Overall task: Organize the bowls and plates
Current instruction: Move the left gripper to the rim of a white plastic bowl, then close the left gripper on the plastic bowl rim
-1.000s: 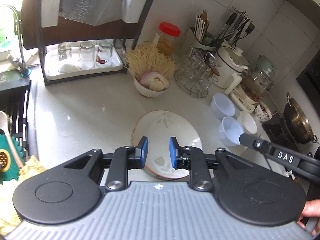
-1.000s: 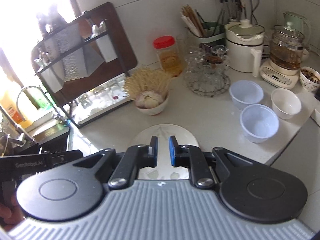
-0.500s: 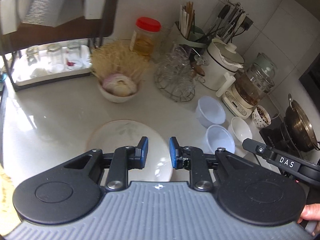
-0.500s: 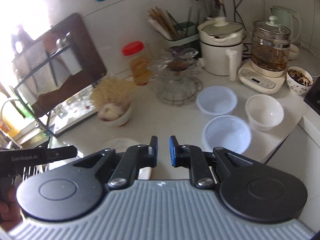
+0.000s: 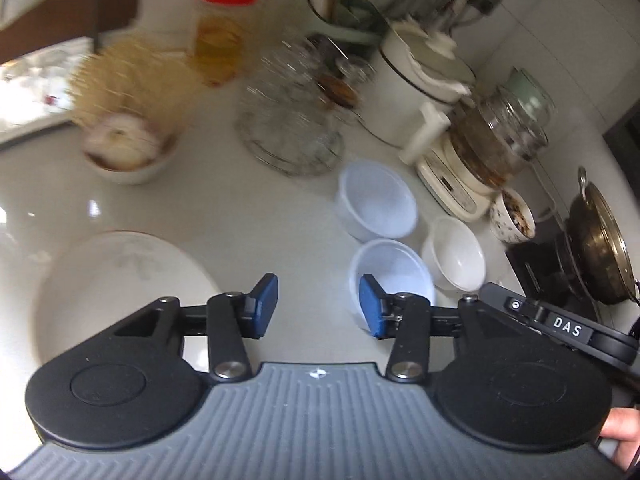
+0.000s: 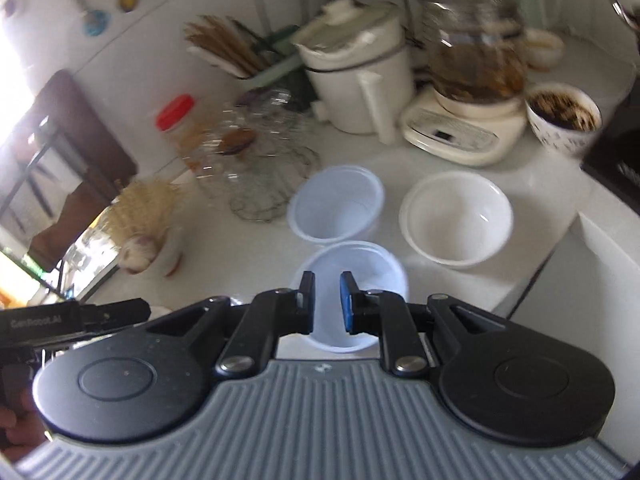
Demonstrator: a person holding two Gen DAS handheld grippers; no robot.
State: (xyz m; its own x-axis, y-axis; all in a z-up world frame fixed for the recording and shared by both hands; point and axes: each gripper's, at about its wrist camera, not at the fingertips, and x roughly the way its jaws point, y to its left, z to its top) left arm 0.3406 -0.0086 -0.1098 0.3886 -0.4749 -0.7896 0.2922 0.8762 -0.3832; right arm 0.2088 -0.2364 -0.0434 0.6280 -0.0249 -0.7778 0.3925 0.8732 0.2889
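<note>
The left gripper [image 5: 318, 306] hangs over the bench [image 5: 248, 216], its jaws opening with nothing between them; the plate [image 5: 116, 280] lies to its left, the near translucent bowl [image 5: 394, 270] just right. The right gripper [image 6: 327, 302], jaws nearly together and empty, hovers above that bowl [image 6: 360, 268], the white bowl [image 6: 456, 220] beyond to its right.

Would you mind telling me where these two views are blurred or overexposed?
Left wrist view: the red-lidded jar and straw-filled bowl at the back are motion-smeared, while the left tongs stay sharp. Right wrist view: window light blows out the upper left, the glass kettle is smeared, and the right tongs stay crisp.
</note>
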